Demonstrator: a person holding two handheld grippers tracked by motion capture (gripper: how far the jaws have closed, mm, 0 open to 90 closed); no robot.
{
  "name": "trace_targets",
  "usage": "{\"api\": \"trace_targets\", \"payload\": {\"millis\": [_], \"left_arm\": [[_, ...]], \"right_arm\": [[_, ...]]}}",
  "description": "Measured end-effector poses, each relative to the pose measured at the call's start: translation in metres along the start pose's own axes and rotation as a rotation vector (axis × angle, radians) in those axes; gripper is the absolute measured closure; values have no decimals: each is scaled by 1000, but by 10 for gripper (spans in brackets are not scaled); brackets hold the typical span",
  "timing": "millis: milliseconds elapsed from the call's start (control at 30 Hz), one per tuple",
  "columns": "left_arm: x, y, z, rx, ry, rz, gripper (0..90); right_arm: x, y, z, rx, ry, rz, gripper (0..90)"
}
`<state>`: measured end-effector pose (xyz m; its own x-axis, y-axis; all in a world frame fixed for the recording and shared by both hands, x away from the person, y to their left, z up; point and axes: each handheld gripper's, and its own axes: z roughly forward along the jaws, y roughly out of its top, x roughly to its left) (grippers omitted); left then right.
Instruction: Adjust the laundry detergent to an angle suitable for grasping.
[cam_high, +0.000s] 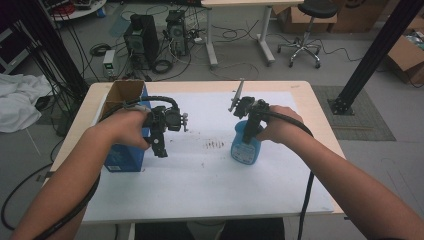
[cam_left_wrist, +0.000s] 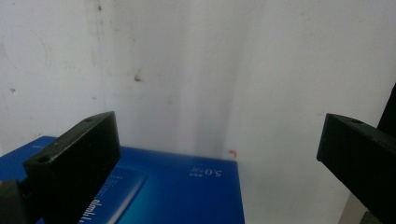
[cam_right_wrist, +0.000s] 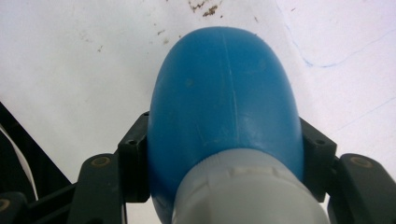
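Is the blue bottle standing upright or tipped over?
Upright. The blue bottle stands on its base on the white table, its grey cap on top, with the right gripper clamped on both its sides.

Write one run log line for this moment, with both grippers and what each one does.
left gripper: open, beside blue box | right gripper: jaws clamped on blue bottle | bottle: upright on white table
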<state>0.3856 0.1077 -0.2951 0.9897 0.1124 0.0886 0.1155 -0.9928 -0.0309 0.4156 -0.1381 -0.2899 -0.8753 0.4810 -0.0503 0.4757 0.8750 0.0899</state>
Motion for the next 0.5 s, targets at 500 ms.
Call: {"api": "trace_targets", "payload": {"millis": [500], "left_arm": [[0, -1, 0, -2, -3, -1, 1]], "right_arm": [[1, 0, -3, -2, -3, -36, 249]]}}
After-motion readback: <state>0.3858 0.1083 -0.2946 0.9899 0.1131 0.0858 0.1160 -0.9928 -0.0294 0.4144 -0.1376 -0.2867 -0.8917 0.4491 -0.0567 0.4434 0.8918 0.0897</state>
